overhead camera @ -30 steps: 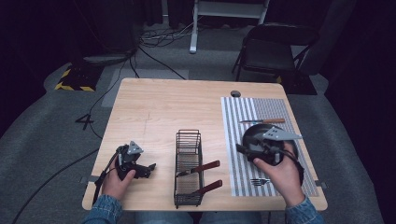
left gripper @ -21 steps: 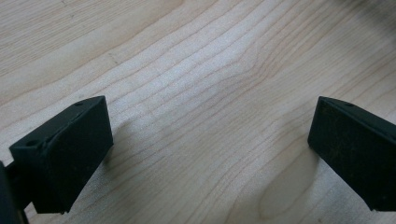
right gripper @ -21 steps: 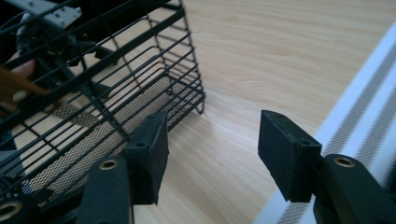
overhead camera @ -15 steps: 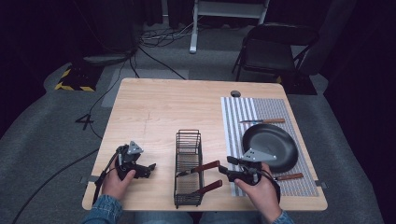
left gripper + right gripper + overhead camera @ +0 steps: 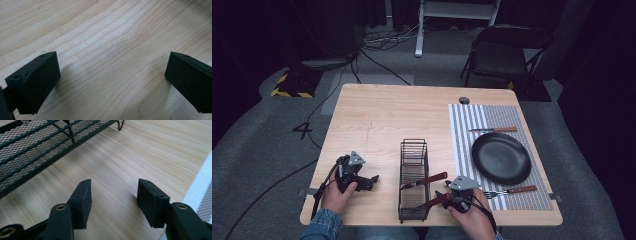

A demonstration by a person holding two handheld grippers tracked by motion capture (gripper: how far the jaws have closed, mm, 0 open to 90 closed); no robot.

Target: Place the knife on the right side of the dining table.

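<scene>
- on the wooden table (image 5: pixel 387 120), near its front edge, the left gripper (image 5: pixel 362 181) rests with jaws spread wide over bare wood.
- just right of the wire basket (image 5: pixel 413 150) (two red-handled utensils (image 5: pixel 427 180) lie in it), the right gripper (image 5: pixel 446 197) sits low, jaws parted and gripping nothing.
- a black plate (image 5: pixel 501 158) lies on the striped mat (image 5: pixel 462 135), between a knife (image 5: pixel 493 130) and a fork (image 5: pixel 511 190).

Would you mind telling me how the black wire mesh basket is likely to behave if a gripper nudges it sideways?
The black wire mesh basket looks light, being open wire, so it would probably slide on the smooth wooden table. Tall and narrow, it might tip if pushed high. The two wooden-handled utensils poking out could shift.
</scene>
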